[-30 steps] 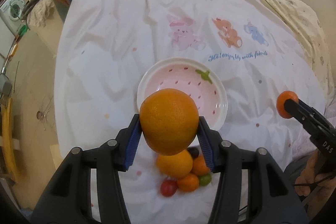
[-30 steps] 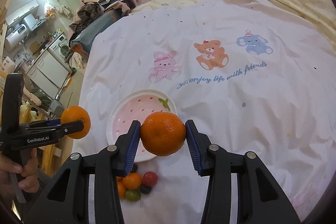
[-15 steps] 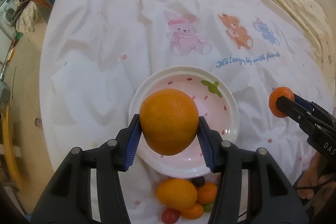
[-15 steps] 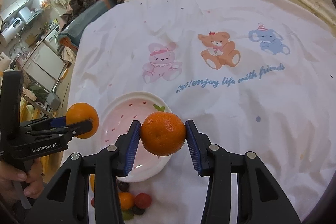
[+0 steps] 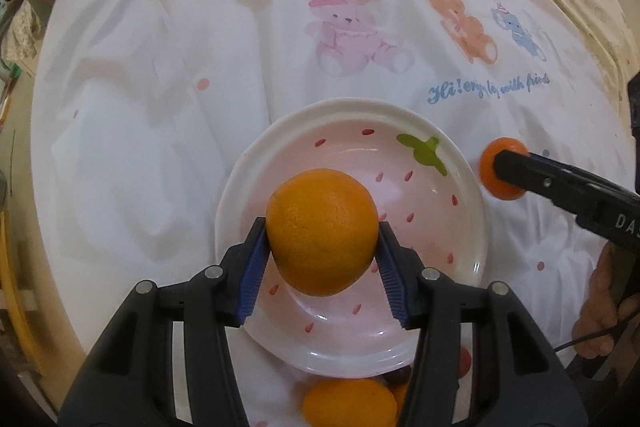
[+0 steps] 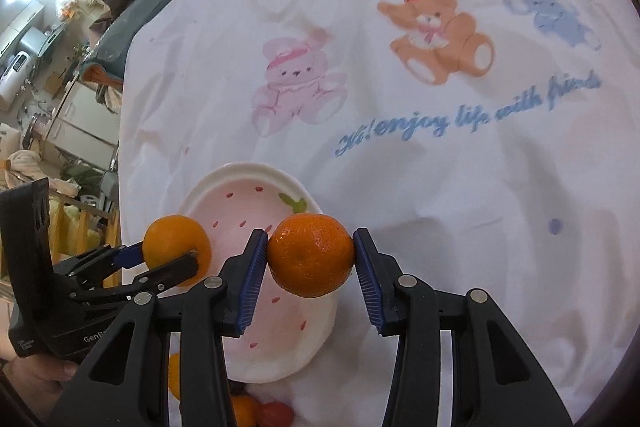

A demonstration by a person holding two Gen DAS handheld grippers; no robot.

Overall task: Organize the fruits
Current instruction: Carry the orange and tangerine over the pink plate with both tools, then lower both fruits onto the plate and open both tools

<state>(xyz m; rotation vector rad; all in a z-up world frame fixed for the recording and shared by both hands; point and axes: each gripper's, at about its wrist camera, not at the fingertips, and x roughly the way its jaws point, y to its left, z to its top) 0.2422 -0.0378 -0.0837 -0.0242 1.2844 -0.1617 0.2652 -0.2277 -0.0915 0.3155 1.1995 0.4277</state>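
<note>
A large orange (image 5: 322, 231) is pinched by the left gripper (image 5: 322, 263) above the strawberry-patterned bowl (image 5: 476, 227), a smaller orange (image 6: 311, 254) is pinched by the right gripper (image 6: 311, 267) just beside its rim, and more fruit (image 5: 348, 403) is heaped below the bowl.

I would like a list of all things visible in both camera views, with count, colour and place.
orange: 1, orange, in left gripper, over plate
mandarin: 1, deep orange, in right gripper, near plate's right rim
plate: 1, white rim, pink inside with red marks, on sheet
loose fruits: several, orange, red, dark, on sheet at plate's near edge
sheet: 1, white, animal prints
left gripper: black, blue pads
right gripper: black, blue pads
hand: 1, holding right gripper
</note>
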